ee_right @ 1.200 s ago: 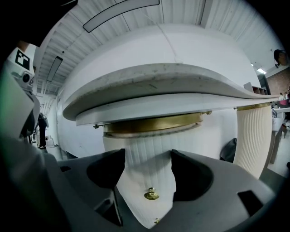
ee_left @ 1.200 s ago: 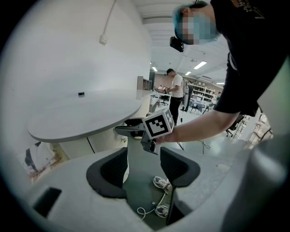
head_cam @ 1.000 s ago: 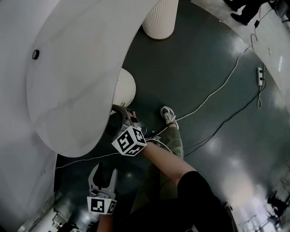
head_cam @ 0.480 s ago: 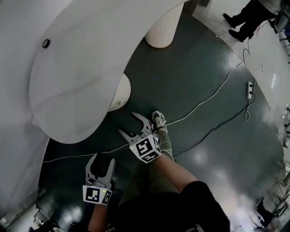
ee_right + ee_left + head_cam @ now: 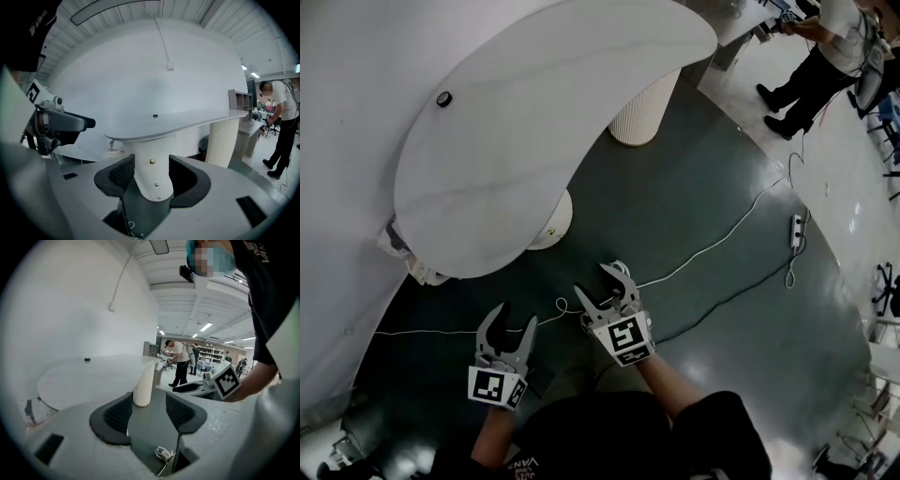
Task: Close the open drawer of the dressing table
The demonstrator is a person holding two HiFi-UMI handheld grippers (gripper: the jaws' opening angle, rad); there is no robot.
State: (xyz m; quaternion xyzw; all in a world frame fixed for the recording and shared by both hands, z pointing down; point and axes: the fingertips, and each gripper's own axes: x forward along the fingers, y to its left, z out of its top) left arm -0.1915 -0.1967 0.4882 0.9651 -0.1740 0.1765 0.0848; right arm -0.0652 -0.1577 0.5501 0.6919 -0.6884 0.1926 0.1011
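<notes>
Over a dark floor (image 5: 703,216), left tool (image 5: 514,317) jaws apart and empty, right tool (image 5: 594,280) jaws closing on nothing, both short of the rounded white drawer (image 5: 551,223) with brass knobs, under the white tabletop (image 5: 544,131) edge, shirt print too small to read.

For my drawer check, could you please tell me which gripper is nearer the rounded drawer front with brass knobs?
Right. The right gripper faces the drawer front, apart from it, jaws closing on nothing; the left gripper sits farther back, off to its side.
</notes>
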